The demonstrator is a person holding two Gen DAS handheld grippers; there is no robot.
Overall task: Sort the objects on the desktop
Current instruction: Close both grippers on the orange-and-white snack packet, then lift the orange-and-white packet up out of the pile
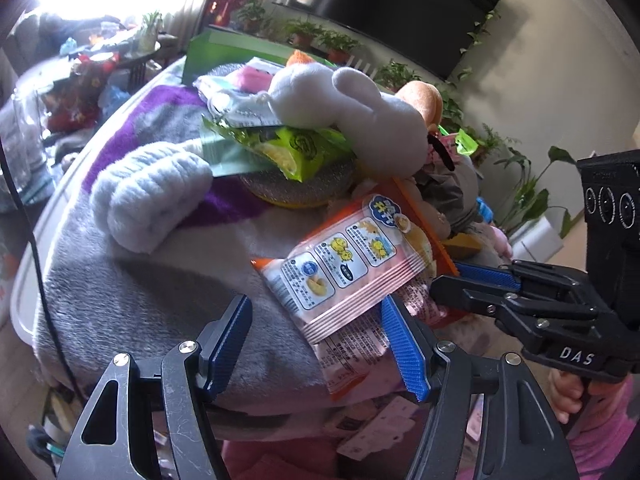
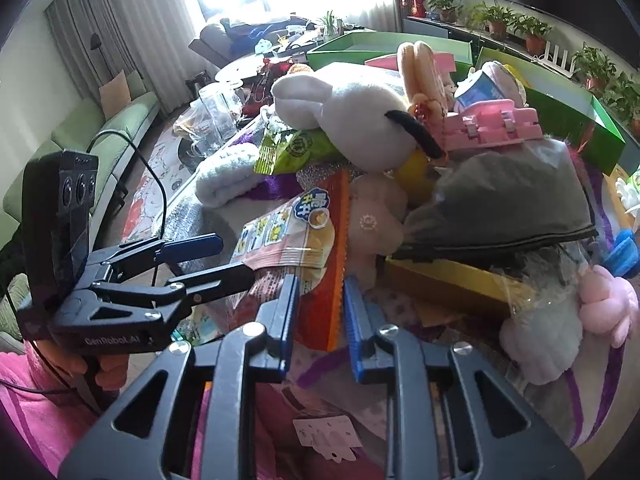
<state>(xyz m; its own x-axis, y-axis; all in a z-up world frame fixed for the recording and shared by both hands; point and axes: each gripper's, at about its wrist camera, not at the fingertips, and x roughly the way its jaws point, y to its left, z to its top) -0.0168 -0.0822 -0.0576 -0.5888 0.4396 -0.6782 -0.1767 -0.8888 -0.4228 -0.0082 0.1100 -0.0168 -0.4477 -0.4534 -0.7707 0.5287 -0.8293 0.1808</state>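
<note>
Between your two grippers a glossy, crinkled snack packet (image 1: 352, 256) is lying flat on the plush grey and purple blanket (image 1: 132, 300), its sealed ends ribbed, its printed face showing small yellow chicks and blue badges. Its long axis is running from the near edge by your left gripper (image 1: 316, 348) away toward the pile, the blue badge end pointing at the white plush toy (image 1: 352, 108).

Your left gripper is standing wide apart, gripping nothing; the ribbed blue pad on its right finger (image 1: 404, 352) is sitting at the packet's near corner, while the other finger is resting over bare blanket, well clear of the packet.

Your right gripper (image 2: 320, 320) is drawn close together, and an orange-edged foil wrapper (image 2: 332, 264) is sitting in the slim gap; whether the pads are pressing it you cannot tell.

Beyond the fingers, a soft rolled pale-blue towel (image 1: 152, 196) is lying to the left, a shiny green snack bag (image 1: 296, 152) is tucked under the white plush toy, and a dark grey cloth (image 2: 504, 204) is draped to the right beside a pink plastic clip (image 2: 488, 128).
</note>
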